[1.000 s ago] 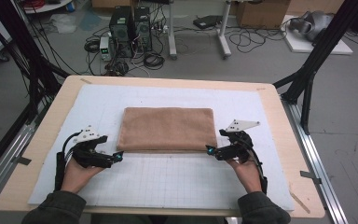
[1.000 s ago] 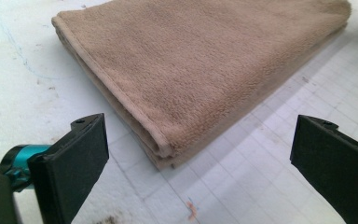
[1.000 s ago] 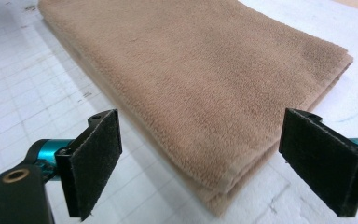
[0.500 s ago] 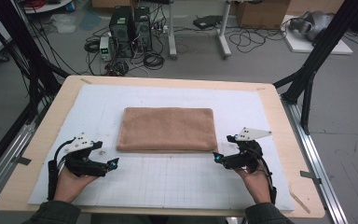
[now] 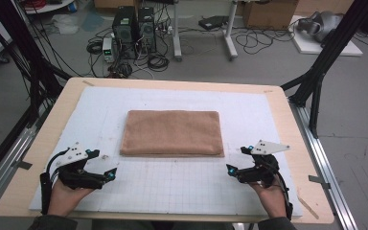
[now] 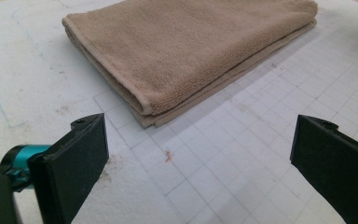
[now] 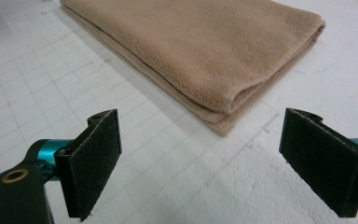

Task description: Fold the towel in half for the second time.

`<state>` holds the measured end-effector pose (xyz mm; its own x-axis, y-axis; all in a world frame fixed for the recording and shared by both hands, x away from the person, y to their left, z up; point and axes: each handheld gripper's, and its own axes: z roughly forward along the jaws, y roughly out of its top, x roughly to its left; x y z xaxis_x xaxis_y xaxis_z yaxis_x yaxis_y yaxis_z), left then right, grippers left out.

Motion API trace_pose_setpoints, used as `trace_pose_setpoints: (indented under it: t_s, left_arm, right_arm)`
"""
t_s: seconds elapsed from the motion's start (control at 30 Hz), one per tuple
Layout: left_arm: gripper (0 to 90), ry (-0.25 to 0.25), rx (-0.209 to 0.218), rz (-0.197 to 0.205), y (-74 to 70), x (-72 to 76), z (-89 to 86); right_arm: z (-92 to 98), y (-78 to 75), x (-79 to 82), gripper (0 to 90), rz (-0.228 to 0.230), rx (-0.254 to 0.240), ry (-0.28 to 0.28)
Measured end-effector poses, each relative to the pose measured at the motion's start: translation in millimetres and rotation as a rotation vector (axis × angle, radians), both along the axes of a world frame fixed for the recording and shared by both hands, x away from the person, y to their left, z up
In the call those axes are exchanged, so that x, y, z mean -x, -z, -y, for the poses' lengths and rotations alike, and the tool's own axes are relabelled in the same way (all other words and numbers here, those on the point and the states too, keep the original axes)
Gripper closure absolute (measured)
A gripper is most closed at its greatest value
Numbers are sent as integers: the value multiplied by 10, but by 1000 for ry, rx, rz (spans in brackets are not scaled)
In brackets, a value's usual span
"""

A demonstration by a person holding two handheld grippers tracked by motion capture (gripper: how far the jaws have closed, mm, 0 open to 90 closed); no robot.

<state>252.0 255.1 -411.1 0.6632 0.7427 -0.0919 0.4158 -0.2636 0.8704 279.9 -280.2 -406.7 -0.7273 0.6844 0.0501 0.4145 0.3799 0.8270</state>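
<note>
Your table (image 5: 278, 96) carries a white gridded mat (image 5: 172, 187) over most of its top, and the folded brown towel (image 5: 172, 132) lies flat in the middle of that mat, toward the far half. It looks neatly doubled over: in the left gripper view (image 6: 186, 51) and the right gripper view (image 7: 200, 51) you can see stacked layers with a rounded fold at each near corner.

Your left gripper (image 5: 106, 171) sits at the near left of the mat, apart from the towel's near left corner. Its jaws stand wide apart with nothing between them. Your right gripper (image 5: 235, 163) sits at the near right, likewise clear of the near right corner, jaws spread wide and empty.

Judging from this, you are between holds: the towel is down and neither tool touches it. It reads as either a finished fold or the pause before one more.

If another fold is due, bring each gripper forward to its near corner, slide the lower jaw under all the layers, and close firmly so none slips out. A small orange speck (image 6: 168, 156) on the mat near your left gripper is no obstacle.
</note>
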Motion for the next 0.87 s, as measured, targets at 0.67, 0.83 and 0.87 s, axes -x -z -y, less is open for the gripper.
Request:
trace_pose_setpoints:
  t_s: [0.67, 0.83, 0.87]
  left_arm:
    - [47, -7, 12, 12, 47, 186, -83]
    - [47, -6, 14, 4, 57, 196, -69]
    - [47, -2, 10, 2, 58, 200, -64]
  right_arm:
    - [60, 64, 249, 120, 10, -19, 7]
    - [63, 99, 244, 119, 9, -23, 3]
    - [65, 105, 244, 119, 8, -24, 5]
